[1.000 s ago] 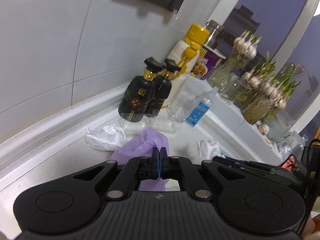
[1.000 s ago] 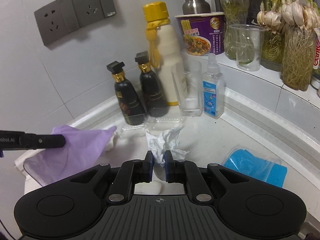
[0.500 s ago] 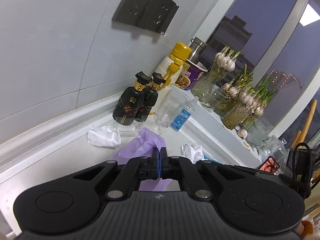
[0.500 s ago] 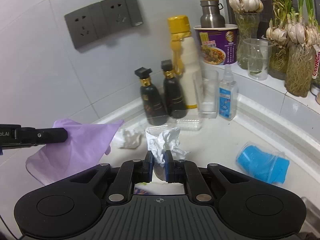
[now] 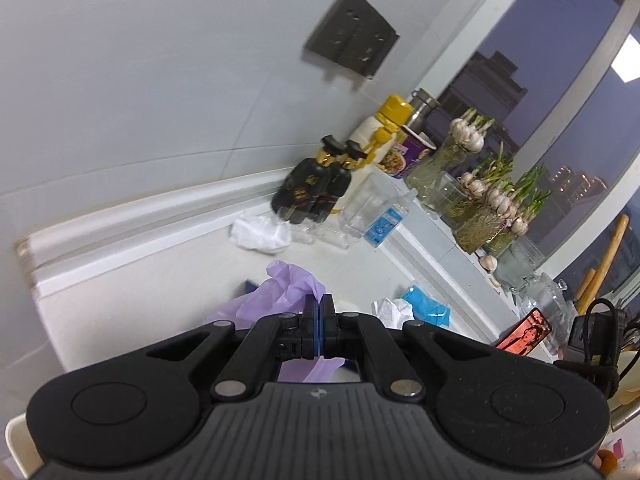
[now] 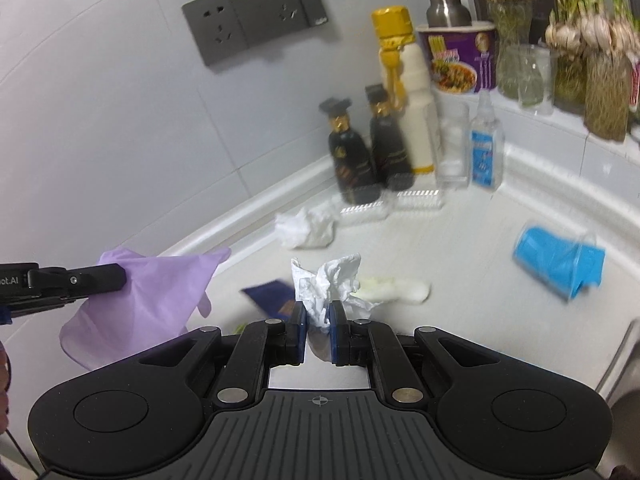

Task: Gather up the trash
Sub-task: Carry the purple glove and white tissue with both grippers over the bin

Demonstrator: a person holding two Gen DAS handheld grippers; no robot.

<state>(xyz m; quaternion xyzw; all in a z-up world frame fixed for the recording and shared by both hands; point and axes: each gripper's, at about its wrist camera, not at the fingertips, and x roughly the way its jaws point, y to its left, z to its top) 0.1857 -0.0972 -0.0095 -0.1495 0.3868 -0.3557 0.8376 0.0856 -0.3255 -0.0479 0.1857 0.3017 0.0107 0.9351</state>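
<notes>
crumpled white tissue (image 6: 328,284) pinched upright in right gripper (image 6: 318,314)

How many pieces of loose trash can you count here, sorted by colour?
White tissue wads: 2, one in the right gripper at, one on the counter
Purple glove: 1, in the left gripper
Blue cup: 1
Total: 4
</notes>
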